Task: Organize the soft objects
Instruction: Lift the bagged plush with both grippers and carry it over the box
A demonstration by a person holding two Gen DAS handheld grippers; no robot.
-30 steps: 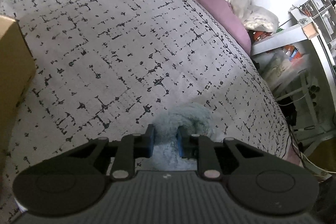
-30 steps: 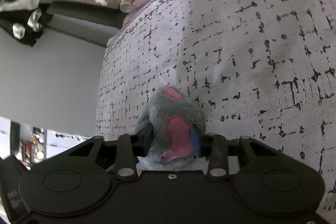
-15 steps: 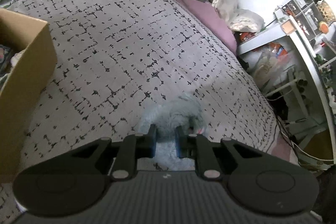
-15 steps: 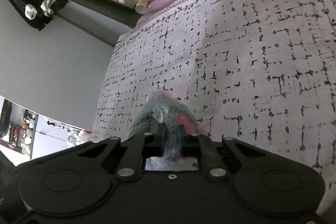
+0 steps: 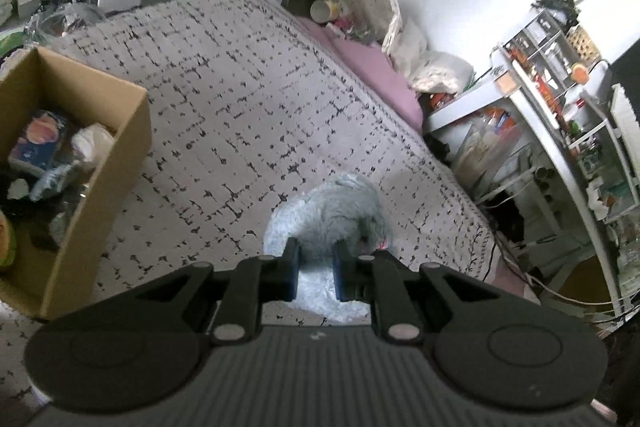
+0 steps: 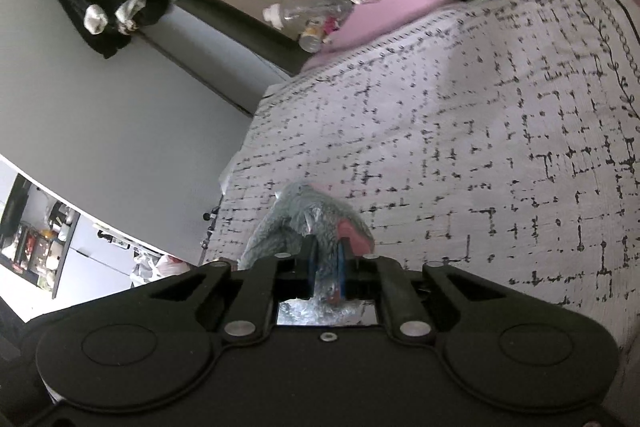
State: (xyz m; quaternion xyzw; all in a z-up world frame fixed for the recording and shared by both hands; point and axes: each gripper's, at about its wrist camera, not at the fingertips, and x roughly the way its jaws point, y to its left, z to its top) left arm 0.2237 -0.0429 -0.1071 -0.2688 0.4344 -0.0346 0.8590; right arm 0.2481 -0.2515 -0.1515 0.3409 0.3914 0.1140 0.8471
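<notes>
While we hold the fluffy grey plush toy with pink patches (image 5: 340,215) above the black-flecked white bedspread (image 5: 240,107), left gripper (image 5: 315,263) and right gripper (image 6: 325,267) each clench its fur, likely sharing its floppy bulk toward the open cardboard box (image 5: 132,131).

We count one grey plush toy (image 5: 340,211); one cardboard box (image 5: 100,163); one bed (image 5: 240,99); two tools, left (image 5: 315,269) and right (image 6: 326,271).
</notes>
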